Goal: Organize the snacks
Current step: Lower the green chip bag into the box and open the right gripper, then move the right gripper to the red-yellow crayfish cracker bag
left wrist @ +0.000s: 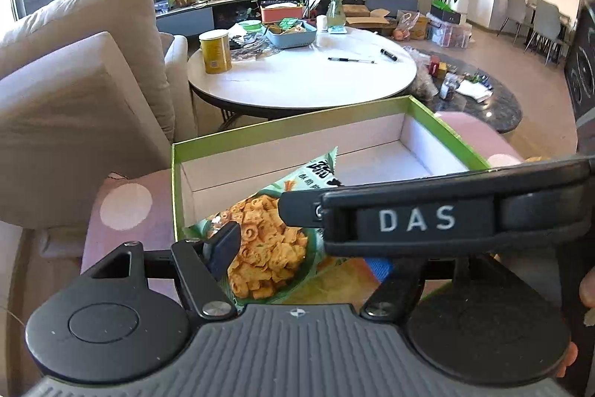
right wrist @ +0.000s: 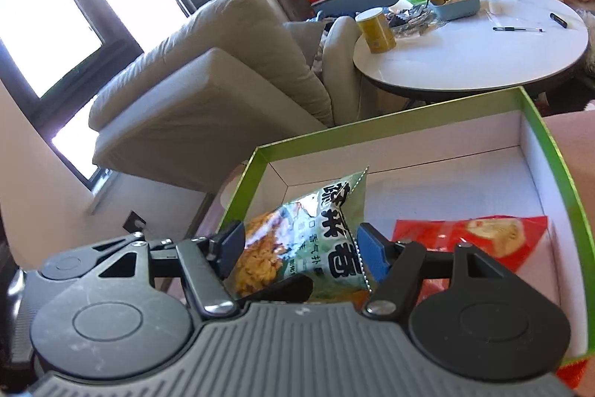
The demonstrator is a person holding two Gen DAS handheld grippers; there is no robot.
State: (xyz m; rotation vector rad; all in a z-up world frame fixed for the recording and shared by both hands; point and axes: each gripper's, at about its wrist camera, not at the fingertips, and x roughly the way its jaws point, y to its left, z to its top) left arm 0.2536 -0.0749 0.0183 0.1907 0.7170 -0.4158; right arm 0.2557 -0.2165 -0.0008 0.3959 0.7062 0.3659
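Over the green-rimmed box (right wrist: 550,144), both grippers pinch one green snack bag (right wrist: 316,240): right gripper (right wrist: 299,244) jaws on its sides, left gripper (left wrist: 290,233) jaws on its lower part. Red snack bag (right wrist: 483,237) lies inside the box, right.

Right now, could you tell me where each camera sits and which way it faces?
Left wrist: on the left hand-held gripper, looking down into the green box; the other tool crosses at right.
Right wrist: on the right hand-held gripper, tilted, pads on the green snack bag, red bag beyond.
Both show the box, the green snack bag, round table and sofa.
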